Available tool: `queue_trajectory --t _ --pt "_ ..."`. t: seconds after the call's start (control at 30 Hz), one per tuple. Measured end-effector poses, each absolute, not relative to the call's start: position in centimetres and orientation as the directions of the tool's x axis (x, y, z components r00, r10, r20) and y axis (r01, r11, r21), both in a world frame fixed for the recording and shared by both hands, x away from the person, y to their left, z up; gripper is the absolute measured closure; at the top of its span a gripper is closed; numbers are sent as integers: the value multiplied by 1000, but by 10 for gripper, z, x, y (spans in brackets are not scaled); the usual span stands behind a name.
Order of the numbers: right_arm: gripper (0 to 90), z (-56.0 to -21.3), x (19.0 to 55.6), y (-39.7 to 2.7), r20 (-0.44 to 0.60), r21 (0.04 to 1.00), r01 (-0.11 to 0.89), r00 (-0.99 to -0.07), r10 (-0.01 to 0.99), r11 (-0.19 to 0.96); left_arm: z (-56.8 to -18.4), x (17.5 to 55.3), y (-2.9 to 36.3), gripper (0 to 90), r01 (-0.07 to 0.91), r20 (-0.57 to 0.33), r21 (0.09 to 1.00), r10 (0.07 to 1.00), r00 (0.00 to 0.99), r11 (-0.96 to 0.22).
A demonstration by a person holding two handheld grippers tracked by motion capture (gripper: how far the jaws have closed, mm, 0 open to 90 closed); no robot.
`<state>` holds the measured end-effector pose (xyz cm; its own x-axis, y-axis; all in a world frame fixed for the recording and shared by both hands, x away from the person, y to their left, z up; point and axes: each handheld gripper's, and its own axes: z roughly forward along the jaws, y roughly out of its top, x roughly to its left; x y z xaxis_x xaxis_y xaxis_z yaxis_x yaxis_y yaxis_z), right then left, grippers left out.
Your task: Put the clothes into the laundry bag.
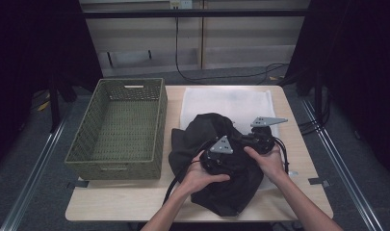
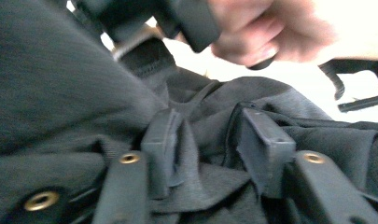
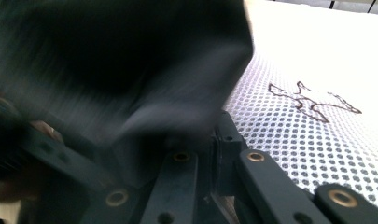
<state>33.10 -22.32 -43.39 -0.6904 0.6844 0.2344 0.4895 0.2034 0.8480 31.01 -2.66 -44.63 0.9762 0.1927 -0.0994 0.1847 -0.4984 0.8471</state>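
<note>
A black garment [image 1: 221, 192] lies crumpled on the table's right half, partly over a white mesh cloth [image 1: 221, 101]. Both hands meet above it. My left gripper [image 1: 226, 159] is pressed down into the heap; in the left gripper view its jaws [image 2: 210, 144] stand apart, with loose folds of the garment [image 2: 60, 93] lying between them unpinched. My right gripper [image 1: 253, 142] faces it from the right. The right gripper view shows it [image 3: 205, 149] shut on a fold of the garment [image 3: 130, 70], above the mesh cloth [image 3: 294, 116], which carries a small dark squiggle.
A green woven basket [image 1: 115, 166] stands on the left half of the wooden table [image 1: 125, 202], with nothing visible inside. The other hand [image 2: 270, 32] and its gripper hang close above in the left gripper view. Cables trail on the floor beyond the table.
</note>
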Motion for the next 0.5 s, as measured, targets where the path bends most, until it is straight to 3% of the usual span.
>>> queue_trajectory --t 0.03,0.23,0.5 --pt "885 -436 331 -224 234 845 492 -691 684 208 -440 307 -21 492 180 -96 855 193 976 -486" --pt "885 -436 331 -224 236 844 496 -685 690 204 -425 304 -1 415 173 -93 876 194 977 -450" --pt "885 -435 332 -225 234 846 493 -687 688 205 -391 310 38 374 139 -45 916 248 968 -376"
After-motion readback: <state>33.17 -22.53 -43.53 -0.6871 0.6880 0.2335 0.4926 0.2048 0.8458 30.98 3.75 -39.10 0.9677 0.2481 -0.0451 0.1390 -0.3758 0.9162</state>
